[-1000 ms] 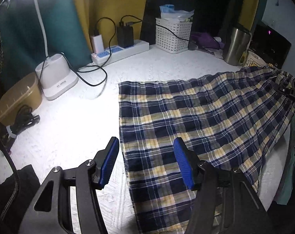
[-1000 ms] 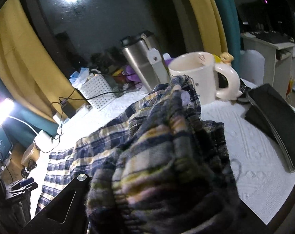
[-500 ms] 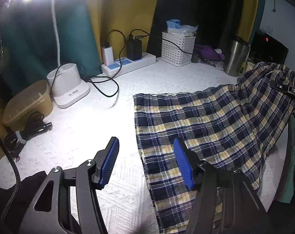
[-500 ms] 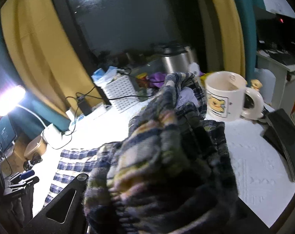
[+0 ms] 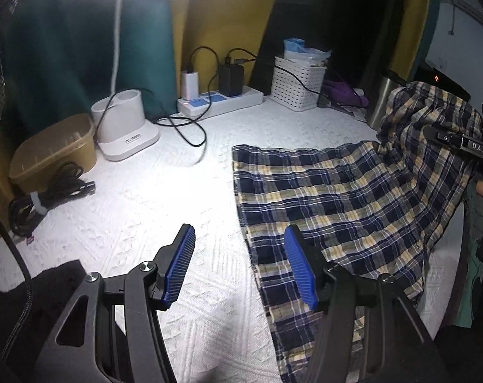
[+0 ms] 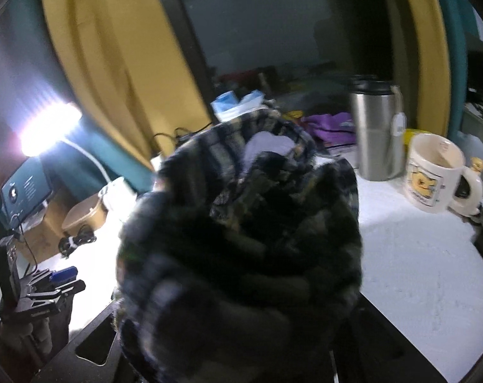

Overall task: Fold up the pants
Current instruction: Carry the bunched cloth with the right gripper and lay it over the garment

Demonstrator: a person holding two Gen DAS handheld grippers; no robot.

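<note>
Navy-and-yellow plaid pants point(image 5: 337, 198) lie on the white textured table cover point(image 5: 165, 198). The hem end is near me and the waist end is raised at the right. My left gripper point(image 5: 239, 228) hovers open over the pants' left edge, with nothing between its blue pads point(image 5: 179, 265). At the right edge of the left wrist view my right gripper point(image 5: 445, 138) is shut on the bunched waistband and holds it up off the table. In the right wrist view the bunched plaid cloth point(image 6: 241, 239) fills the middle and hides the fingers. My left gripper point(image 6: 59, 279) shows small at lower left.
Along the back stand a power strip point(image 5: 220, 102) with chargers, a white lattice basket point(image 5: 297, 83) and a lamp base point(image 5: 123, 127). A tan tub point(image 5: 53, 150) and coiled cable point(image 5: 47, 198) sit left. A steel tumbler point(image 6: 377, 134) and a mug point(image 6: 433, 175) stand right.
My right gripper has lifted the waistband and carried it left, away from the mug. My left gripper has drifted left, so the pants' edge now lies under its right finger.
</note>
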